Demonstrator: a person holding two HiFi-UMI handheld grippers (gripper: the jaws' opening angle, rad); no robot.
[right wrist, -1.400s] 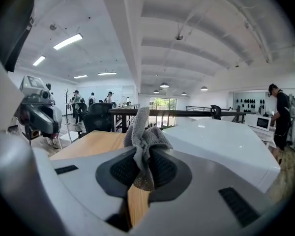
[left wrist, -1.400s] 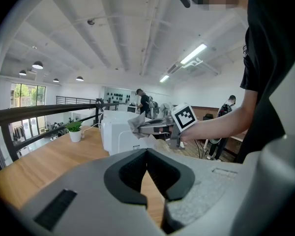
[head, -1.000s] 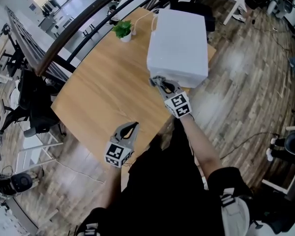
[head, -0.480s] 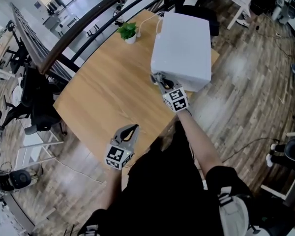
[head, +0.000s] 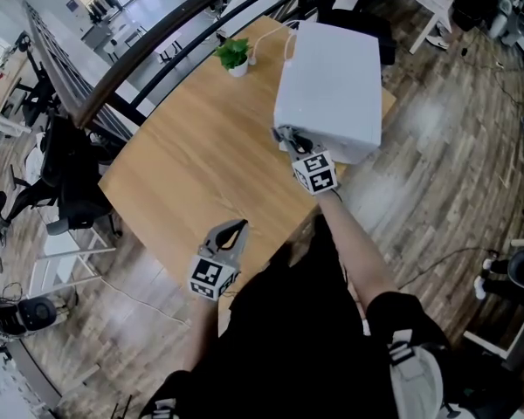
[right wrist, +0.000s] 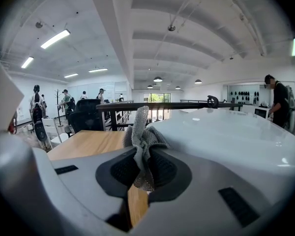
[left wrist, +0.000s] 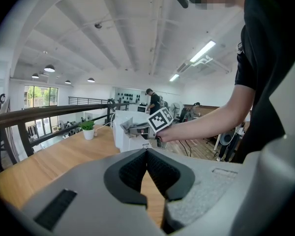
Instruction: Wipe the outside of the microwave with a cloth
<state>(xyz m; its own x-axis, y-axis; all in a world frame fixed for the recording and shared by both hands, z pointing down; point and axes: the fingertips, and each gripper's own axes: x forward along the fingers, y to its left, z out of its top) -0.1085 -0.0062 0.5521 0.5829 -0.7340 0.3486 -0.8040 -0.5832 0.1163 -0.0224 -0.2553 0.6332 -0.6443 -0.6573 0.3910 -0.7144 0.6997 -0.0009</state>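
A white microwave (head: pixel 330 81) stands at the far right of the wooden table (head: pixel 192 164); it also fills the right of the right gripper view as the microwave's white top (right wrist: pixel 226 136). My right gripper (head: pixel 288 139) is shut on a grey cloth (right wrist: pixel 141 141), whose folds stick up between the jaws and lie against the microwave's near left corner. My left gripper (head: pixel 230 230) hovers over the table's near edge, shut with nothing in it. The left gripper view shows the right gripper (left wrist: pixel 130 127) and microwave (left wrist: pixel 123 132) ahead.
A small potted plant (head: pixel 235 56) sits at the table's far edge beside a white cable. A dark railing (head: pixel 157 51) runs behind the table. Office chairs (head: pixel 65 190) stand to the left; wooden floor (head: pixel 445 147) lies to the right. People stand far off.
My right gripper with the cloth has moved a little farther along the microwave's near corner. The head view has shifted slightly. The left gripper has stayed put.
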